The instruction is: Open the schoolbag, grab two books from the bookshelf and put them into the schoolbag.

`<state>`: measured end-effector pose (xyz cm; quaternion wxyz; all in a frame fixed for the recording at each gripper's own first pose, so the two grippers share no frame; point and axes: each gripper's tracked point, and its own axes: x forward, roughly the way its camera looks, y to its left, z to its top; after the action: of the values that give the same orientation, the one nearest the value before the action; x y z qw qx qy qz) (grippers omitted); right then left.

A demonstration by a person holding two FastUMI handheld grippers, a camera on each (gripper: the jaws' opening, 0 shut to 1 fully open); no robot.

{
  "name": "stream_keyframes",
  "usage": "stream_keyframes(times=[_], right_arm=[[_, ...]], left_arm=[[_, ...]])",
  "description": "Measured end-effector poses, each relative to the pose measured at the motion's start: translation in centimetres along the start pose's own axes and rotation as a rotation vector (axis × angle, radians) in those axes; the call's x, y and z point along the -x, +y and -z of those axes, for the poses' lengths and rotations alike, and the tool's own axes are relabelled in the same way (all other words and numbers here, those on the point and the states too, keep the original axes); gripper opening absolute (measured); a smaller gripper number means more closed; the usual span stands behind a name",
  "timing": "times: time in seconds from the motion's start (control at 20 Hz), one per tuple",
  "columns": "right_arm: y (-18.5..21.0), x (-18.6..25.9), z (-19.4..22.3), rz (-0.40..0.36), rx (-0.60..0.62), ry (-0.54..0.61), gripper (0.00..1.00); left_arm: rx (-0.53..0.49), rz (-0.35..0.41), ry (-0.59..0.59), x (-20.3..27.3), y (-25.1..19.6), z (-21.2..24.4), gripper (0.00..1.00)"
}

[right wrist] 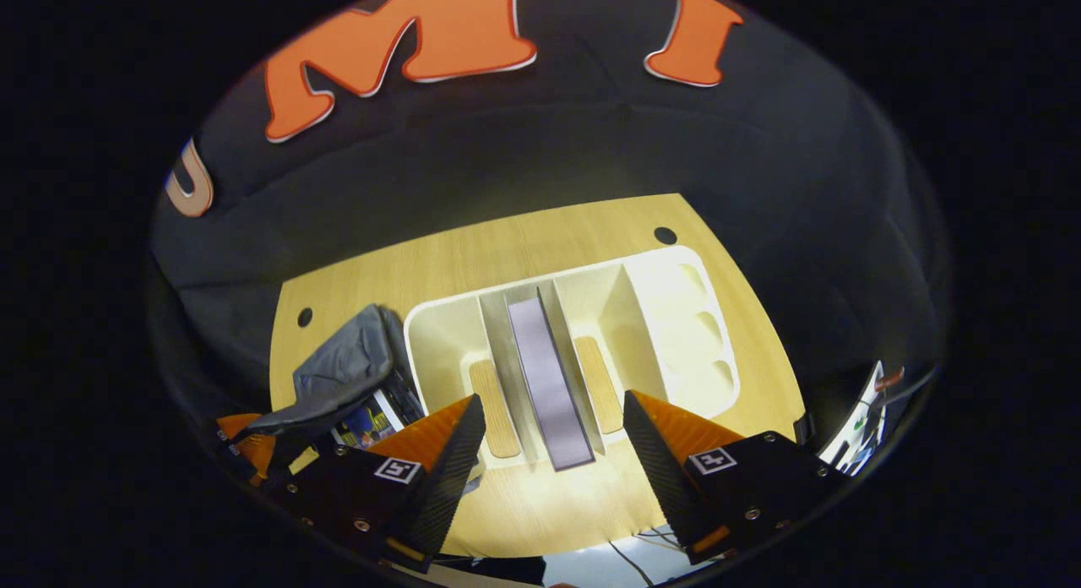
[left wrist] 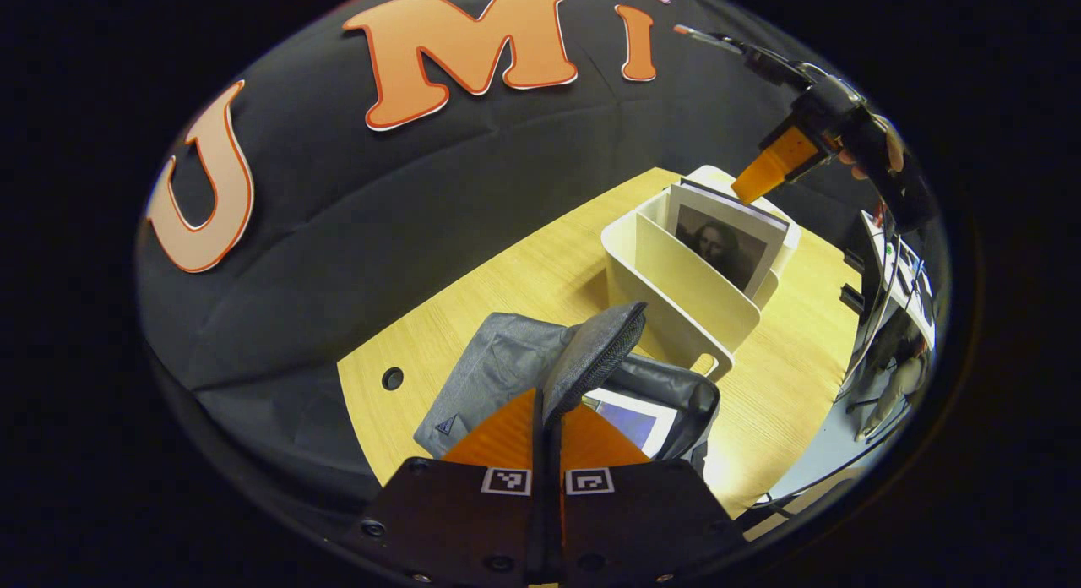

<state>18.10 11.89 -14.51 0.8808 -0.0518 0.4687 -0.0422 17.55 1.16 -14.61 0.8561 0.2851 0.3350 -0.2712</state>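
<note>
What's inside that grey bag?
One book lies inside the bag, its cover showing through the opening. The left claw holds the flap up; the rest inside is covered.

Legible text: none. Square coded markers, no letters/nos., on left tool (left wrist: 547, 419) body, lower centre; same on right tool (right wrist: 547, 432) body, lower frame. Book (left wrist: 728, 243) cover: portrait print, no readable title.

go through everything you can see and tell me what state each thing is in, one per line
schoolbag: open, flap held up
flap: pinched in the left claw
left claw: shut on the flap
right claw: open, above the bookshelf
bookshelf: upright on the table, one book left
book in bookshelf: standing on edge between dividers
book in schoolbag: lying inside
</note>
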Motion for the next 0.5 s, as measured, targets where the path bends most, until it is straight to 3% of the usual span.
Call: stream_keyframes(times=[0.1,0.4,0.45,0.5], right_arm=[[-0.2,-1.7,-0.2,0.016,0.029,0.046,0.99],[0.4,-5.3,-0.7,-0.033,0.066,0.127,0.95],[0.2,-5.6,-0.6,-0.026,0.076,0.136,0.81],[-0.1,-6.1,-0.7,-0.013,0.081,0.149,0.88]], left_arm=[[-0.002,-0.016,0.012,-0.4,0.4,0.1,0.01],[0.001,-0.037,0.045,-1.5,0.2,0.1,0.01],[0.001,-0.041,0.049,-1.6,0.3,0.1,0.01],[0.004,-0.047,0.056,-1.8,0.5,0.2,0.01]])
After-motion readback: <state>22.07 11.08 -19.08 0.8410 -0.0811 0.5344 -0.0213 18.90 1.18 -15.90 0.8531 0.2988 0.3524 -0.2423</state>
